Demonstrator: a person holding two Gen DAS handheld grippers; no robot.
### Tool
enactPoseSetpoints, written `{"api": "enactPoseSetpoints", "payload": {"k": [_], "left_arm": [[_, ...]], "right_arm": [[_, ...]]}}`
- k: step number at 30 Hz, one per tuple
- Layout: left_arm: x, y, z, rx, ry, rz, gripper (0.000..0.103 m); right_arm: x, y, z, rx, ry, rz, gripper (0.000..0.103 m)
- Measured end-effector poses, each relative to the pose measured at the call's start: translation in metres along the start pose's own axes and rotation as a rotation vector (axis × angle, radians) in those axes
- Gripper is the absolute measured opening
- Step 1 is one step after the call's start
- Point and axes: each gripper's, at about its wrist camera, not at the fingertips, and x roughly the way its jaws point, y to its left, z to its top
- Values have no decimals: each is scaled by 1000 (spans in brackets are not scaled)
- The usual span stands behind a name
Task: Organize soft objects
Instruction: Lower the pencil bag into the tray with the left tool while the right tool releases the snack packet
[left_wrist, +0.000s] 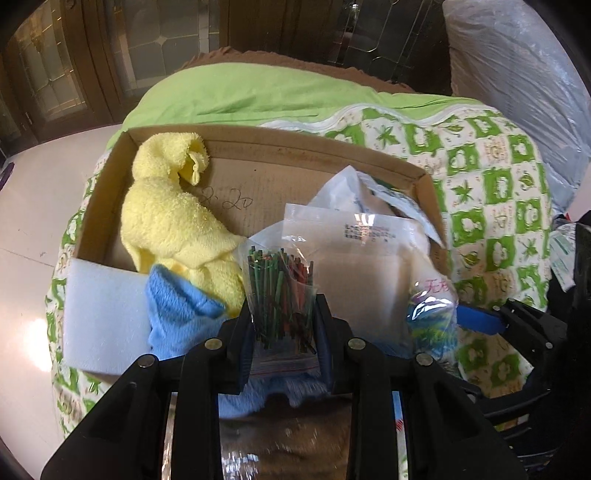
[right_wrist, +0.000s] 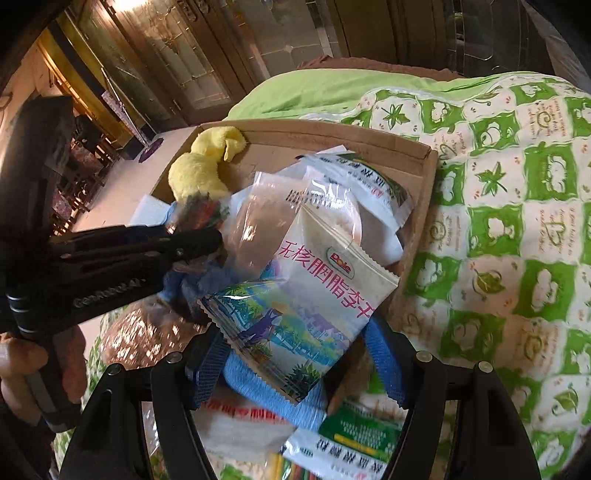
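A shallow cardboard box (left_wrist: 314, 147) lies on a green-patterned quilt. In it are a yellow towel (left_wrist: 173, 218), a blue cloth (left_wrist: 177, 310), a white foam block (left_wrist: 103, 314) and several plastic packets. My left gripper (left_wrist: 284, 332) is shut on a clear zip bag of coloured sticks (left_wrist: 282, 288) over the box's near edge. My right gripper (right_wrist: 295, 354) holds a white Dole snack packet (right_wrist: 325, 291) between its blue pads, above a blue cloth (right_wrist: 258, 384). The left gripper (right_wrist: 207, 240) shows at the left in the right wrist view.
The quilt (left_wrist: 491, 192) spreads to the right of the box, with a plain green sheet (left_wrist: 258, 88) behind. A clear plastic-wrapped bundle (left_wrist: 517, 74) stands at the back right. More packets (right_wrist: 351, 439) lie near the right gripper. Pale floor (left_wrist: 33, 206) lies to the left.
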Motion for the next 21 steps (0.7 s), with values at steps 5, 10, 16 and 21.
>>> {"api": "enactPoseSetpoints", "payload": {"k": [5,10,16,21], "left_arm": [[15,5,3,-8,12,17,26],[20,9,3,-11,12,26,26],[14,9,1,-7,12,30,35],[-1,7,-3,-5,-1,30,54]], "right_arm": [[12,-7,9,1,-26,2,71],[24,-3,14,-60,-58,-38,72],[25,7,9,-110,-82,-51,80],[12,12,3,-105,-136,-41,96]]}}
